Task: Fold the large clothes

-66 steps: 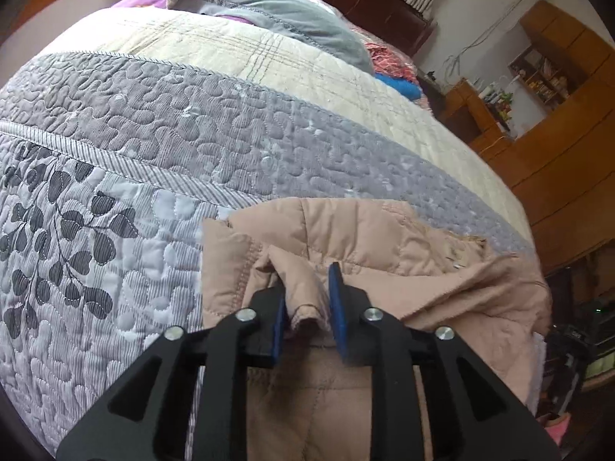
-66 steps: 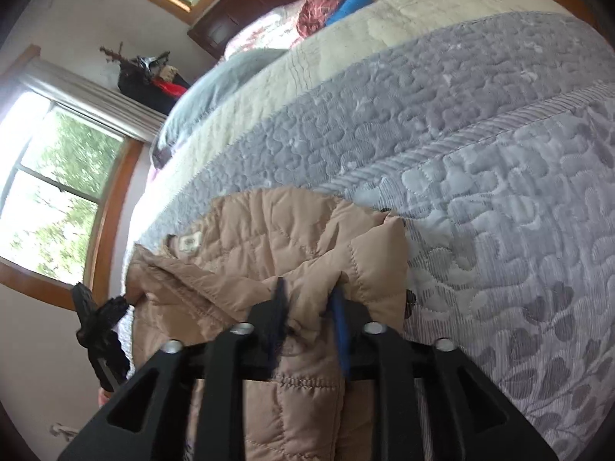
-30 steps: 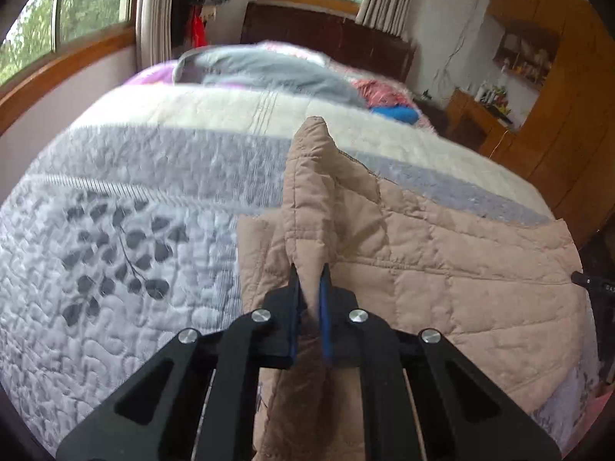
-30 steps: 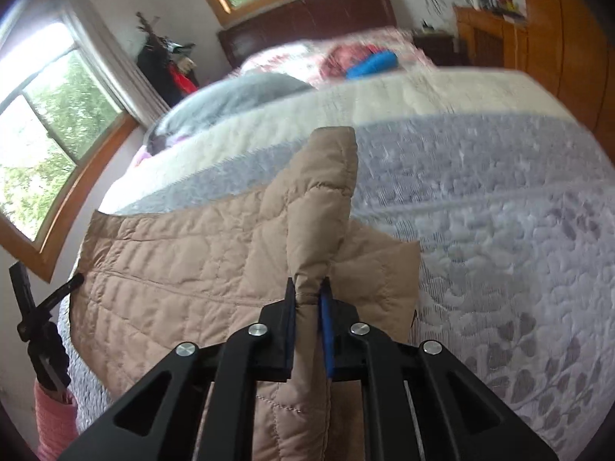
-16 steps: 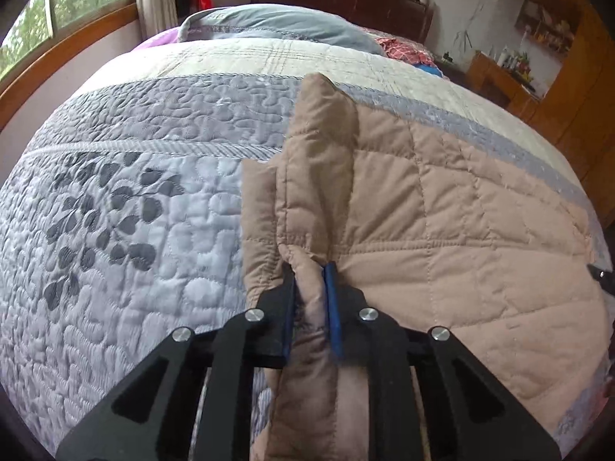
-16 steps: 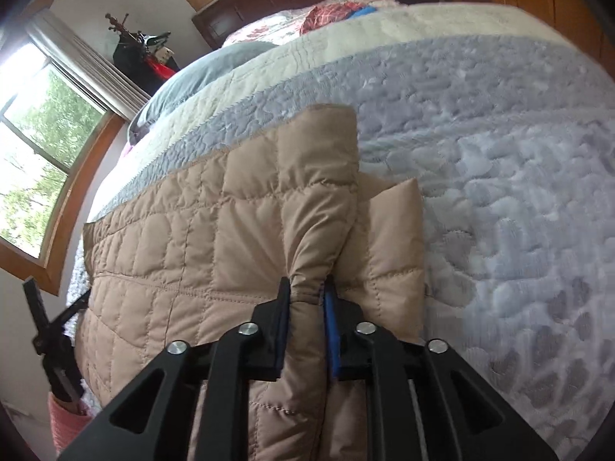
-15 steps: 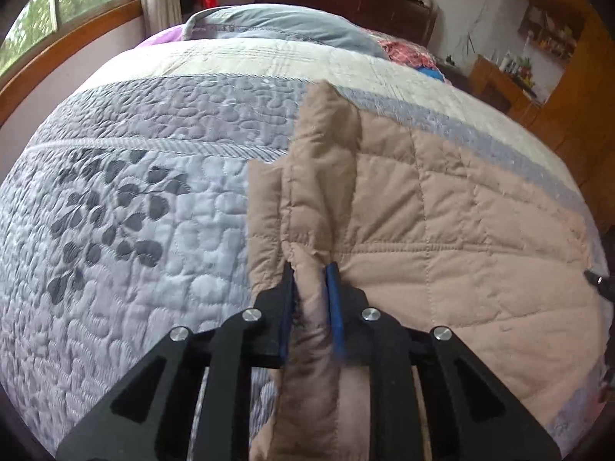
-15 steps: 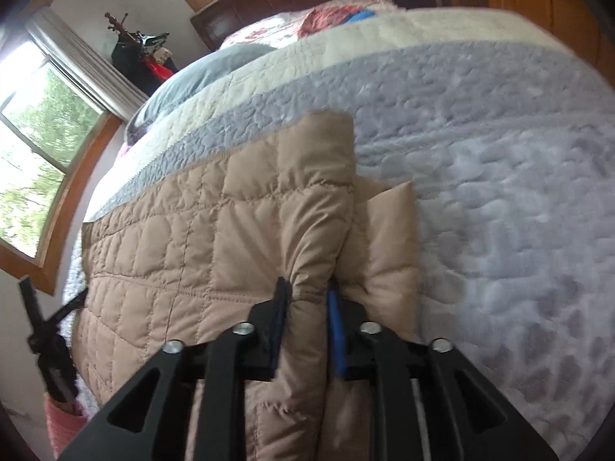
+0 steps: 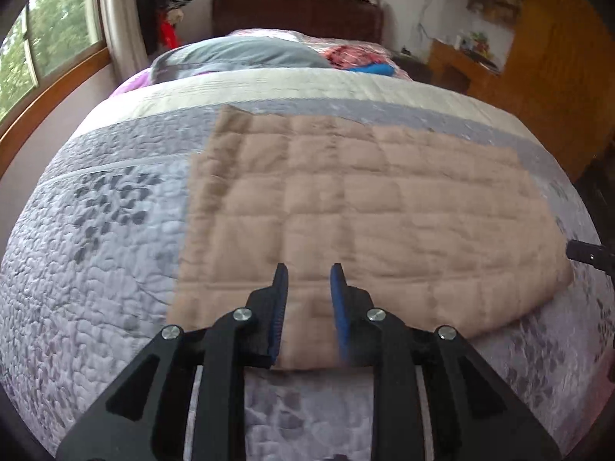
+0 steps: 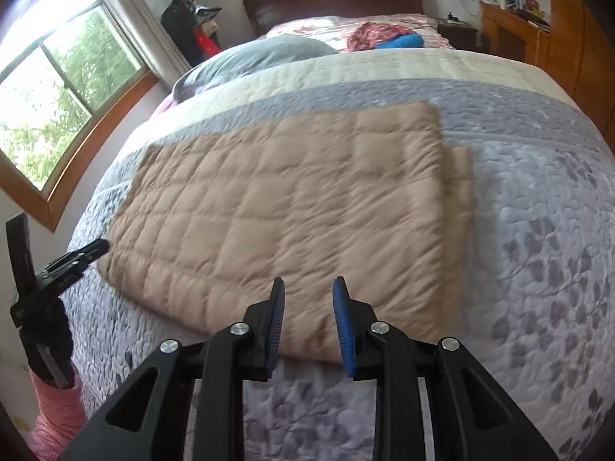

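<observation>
Jacket (image 9: 346, 207) flat, both jaws apart above

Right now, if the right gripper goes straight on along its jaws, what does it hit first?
Most likely the folded tan quilted jacket: the right gripper, jaws open and empty, points down at its near edge on the grey bedspread. Depth is unclear, but nothing shows in between.

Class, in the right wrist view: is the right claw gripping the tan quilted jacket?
No. The right claw is open, with nothing between its pads, above the jacket.
</observation>
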`<state>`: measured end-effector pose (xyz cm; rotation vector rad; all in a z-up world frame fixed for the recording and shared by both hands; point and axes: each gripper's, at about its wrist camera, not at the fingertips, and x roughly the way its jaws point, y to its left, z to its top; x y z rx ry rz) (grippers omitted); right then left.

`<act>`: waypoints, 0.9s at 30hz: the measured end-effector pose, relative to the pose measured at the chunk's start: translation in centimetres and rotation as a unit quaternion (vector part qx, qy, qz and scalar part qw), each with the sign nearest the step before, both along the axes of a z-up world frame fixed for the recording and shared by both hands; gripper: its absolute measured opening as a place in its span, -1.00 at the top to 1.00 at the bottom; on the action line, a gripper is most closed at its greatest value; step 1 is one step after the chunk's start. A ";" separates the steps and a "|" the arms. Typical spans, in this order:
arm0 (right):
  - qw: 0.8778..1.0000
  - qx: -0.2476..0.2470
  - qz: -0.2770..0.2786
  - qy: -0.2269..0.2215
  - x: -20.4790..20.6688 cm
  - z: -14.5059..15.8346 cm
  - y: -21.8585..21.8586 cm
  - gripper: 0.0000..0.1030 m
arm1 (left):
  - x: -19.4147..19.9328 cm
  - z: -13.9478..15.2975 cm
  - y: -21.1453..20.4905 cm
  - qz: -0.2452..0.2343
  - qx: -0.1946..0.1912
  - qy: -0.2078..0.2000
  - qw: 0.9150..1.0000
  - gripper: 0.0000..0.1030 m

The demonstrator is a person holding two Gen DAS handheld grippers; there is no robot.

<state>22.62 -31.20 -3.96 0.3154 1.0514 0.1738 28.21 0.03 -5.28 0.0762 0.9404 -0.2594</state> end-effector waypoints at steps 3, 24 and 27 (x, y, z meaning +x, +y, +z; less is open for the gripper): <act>1.000 -0.010 0.006 0.004 0.0 -0.7 1.2 0.48 | -0.1 -1.5 -1.0 -0.004 0.007 0.008 1.000 0.55; 0.999 -0.038 -0.004 0.007 -0.4 -2.8 3.3 0.50 | -1.5 -2.1 -2.9 -0.017 0.006 -0.006 1.000 0.55; 0.999 -0.030 0.009 -0.006 0.1 -1.3 4.8 0.50 | -1.3 -0.6 -5.2 -0.033 -0.008 -0.013 0.999 0.54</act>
